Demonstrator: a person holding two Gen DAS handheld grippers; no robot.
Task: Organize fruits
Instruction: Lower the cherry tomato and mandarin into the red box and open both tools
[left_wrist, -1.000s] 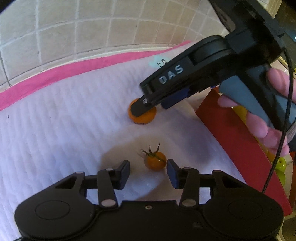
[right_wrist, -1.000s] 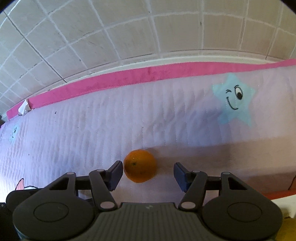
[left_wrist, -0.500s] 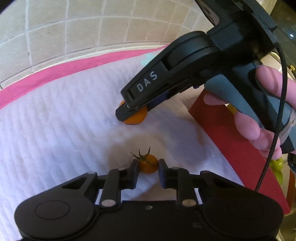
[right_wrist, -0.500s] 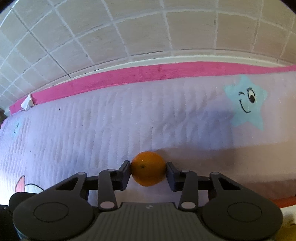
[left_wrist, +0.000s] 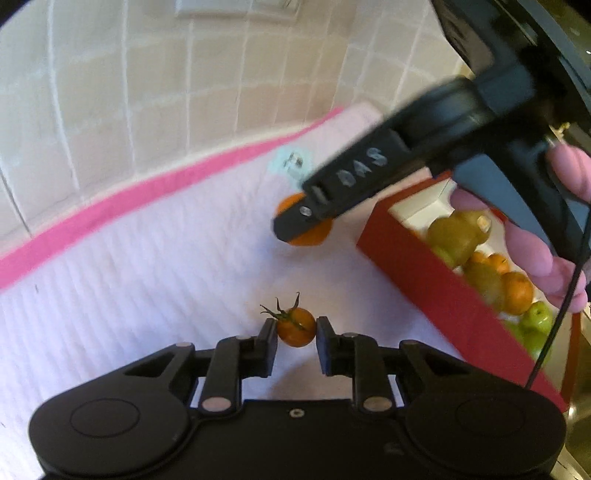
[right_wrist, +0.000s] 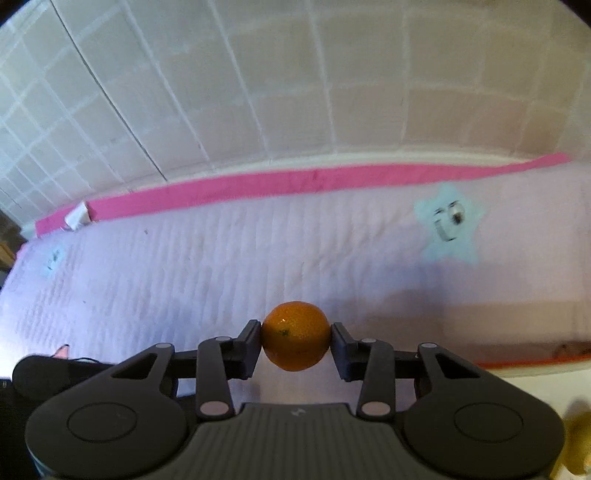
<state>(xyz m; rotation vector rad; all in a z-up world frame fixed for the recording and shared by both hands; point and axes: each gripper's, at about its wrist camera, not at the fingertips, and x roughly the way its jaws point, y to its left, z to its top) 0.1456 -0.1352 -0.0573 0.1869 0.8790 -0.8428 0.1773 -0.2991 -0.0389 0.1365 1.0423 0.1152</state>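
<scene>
Though blurred, right tool (right_wrist: 296, 343) grips orange (right_wrist: 295, 340) | left tool (left_wrist: 296, 334) grips tomato (left_wrist: 296, 326) | box (left_wrist: 443, 295) cut off

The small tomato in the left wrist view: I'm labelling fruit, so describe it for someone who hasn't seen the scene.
On the white quilted mat, left of the red box, the left gripper is shut on the small tomato. Unlike the plain orange beyond it, it has a spiky green stem.
</scene>
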